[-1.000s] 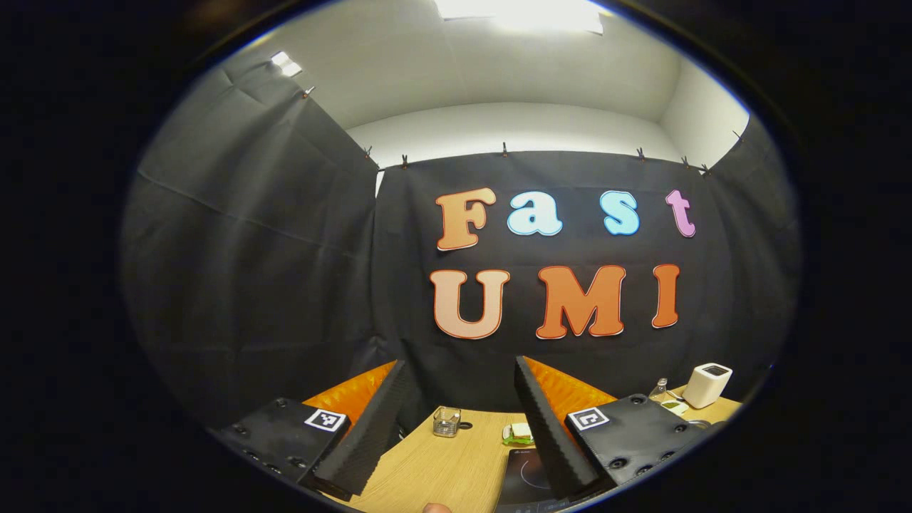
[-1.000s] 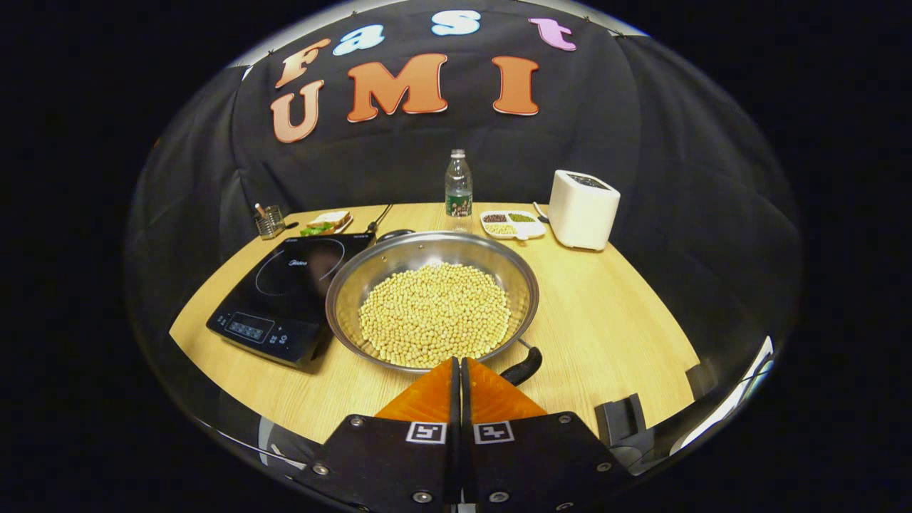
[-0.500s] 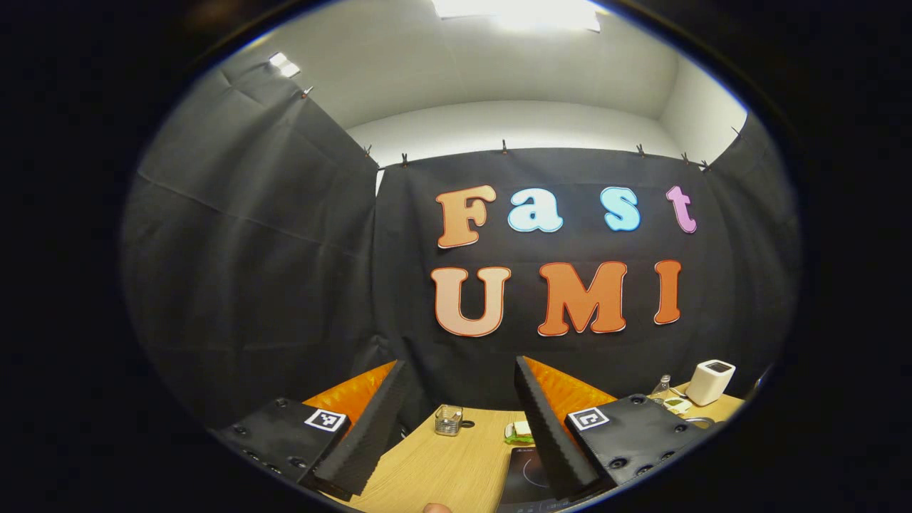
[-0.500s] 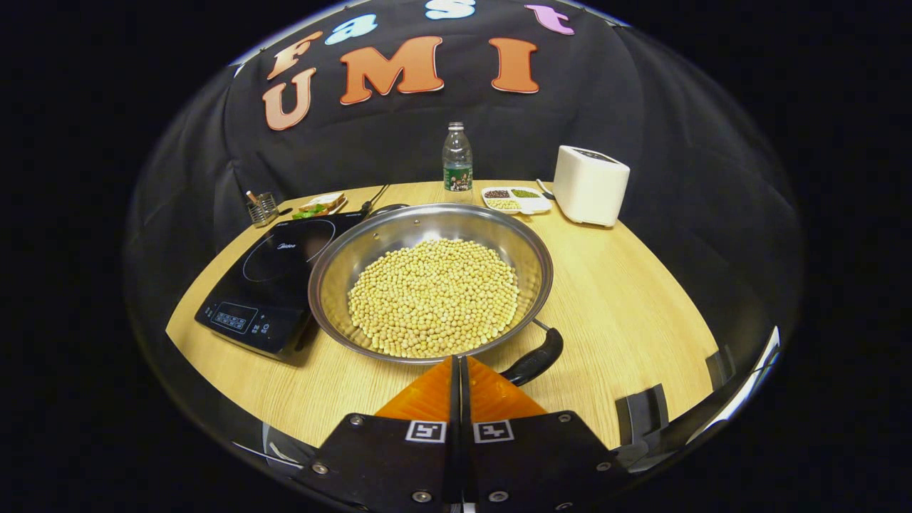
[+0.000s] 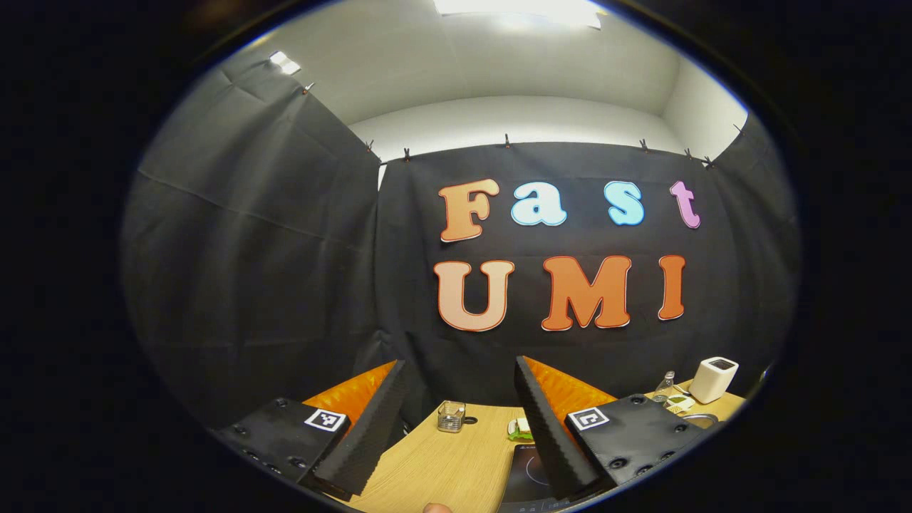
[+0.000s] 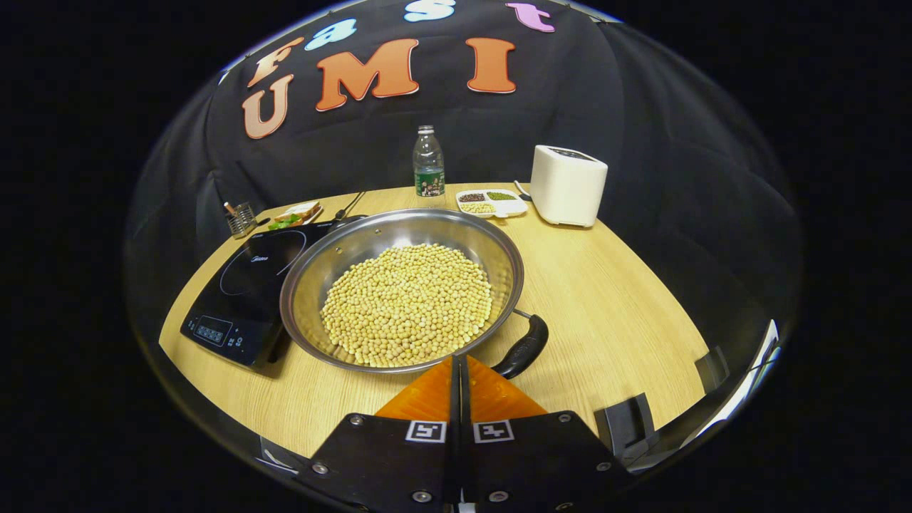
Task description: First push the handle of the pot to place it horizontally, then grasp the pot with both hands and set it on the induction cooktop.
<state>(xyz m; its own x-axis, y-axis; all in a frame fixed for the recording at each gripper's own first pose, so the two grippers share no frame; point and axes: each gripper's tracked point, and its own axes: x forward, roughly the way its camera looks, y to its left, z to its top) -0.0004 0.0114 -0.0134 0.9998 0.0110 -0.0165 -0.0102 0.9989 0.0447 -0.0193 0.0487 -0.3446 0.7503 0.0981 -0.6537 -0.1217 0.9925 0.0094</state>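
Black cloth hangs around a booth, behind a light wooden table (image 6: pixel 613 306) that carries the cooking things. Near its middle sits a wide, shallow pot of shiny steel (image 6: pixel 401 285), heaped with pale yellow beans (image 6: pixel 406 303). Its short black handle (image 6: pixel 522 348) sticks out from the rim toward the near right corner, at a slant. A flat black induction cooktop (image 6: pixel 246 285) lies just beside the pot on the left, the pot's rim overlapping its edge. Along the far side stand a clear plastic bottle with a green label (image 6: pixel 427 162), a white divided dish of mixed grains (image 6: pixel 491 203), a white boxy appliance (image 6: pixel 568 185), a small plate of food with green leaves (image 6: pixel 294 215) and a little glass holder (image 6: pixel 241 217).

Low at the near edge, the right gripper (image 6: pixel 459 367) has its two orange fingers pressed together with nothing between them, its tip just beside the handle.

From the left gripper view, the left gripper (image 5: pixel 459 410) is held level above the table, its black ribbed fingers spread wide apart, gripping nothing, facing the cloth wall.
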